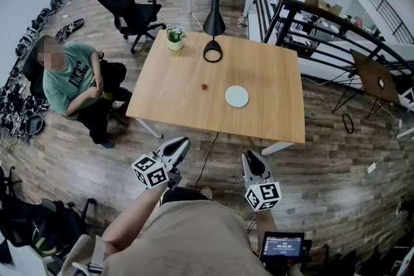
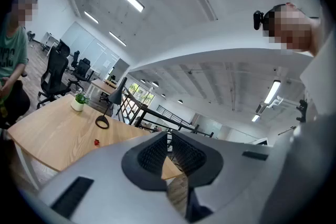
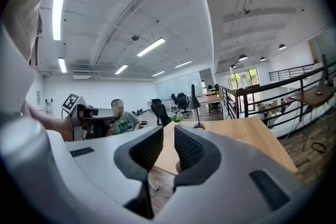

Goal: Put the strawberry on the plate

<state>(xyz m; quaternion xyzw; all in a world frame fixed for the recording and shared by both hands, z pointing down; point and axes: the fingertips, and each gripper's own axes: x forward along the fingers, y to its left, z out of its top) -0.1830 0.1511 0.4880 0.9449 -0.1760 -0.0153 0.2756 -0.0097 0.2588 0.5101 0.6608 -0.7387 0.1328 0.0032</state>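
A small red strawberry (image 1: 204,86) lies near the middle of the wooden table (image 1: 181,100). A round white plate (image 1: 237,96) sits just to its right. Both grippers hang in front of the person's body, short of the table's near edge and above the floor. The left gripper (image 1: 183,143) is shut and holds nothing; the right gripper (image 1: 251,157) is shut and holds nothing too. In the left gripper view the strawberry (image 2: 96,141) shows far off on the table (image 2: 47,131), left of the shut left gripper (image 2: 168,140). The right gripper (image 3: 167,140) points at the table (image 3: 247,139); plate and strawberry are hidden there.
A black desk lamp (image 1: 213,32) and a small potted plant (image 1: 174,37) stand at the table's far side. A person in a green shirt (image 1: 70,77) sits left of the table. Office chairs (image 1: 129,13) stand behind, a black railing (image 1: 310,16) runs on the right.
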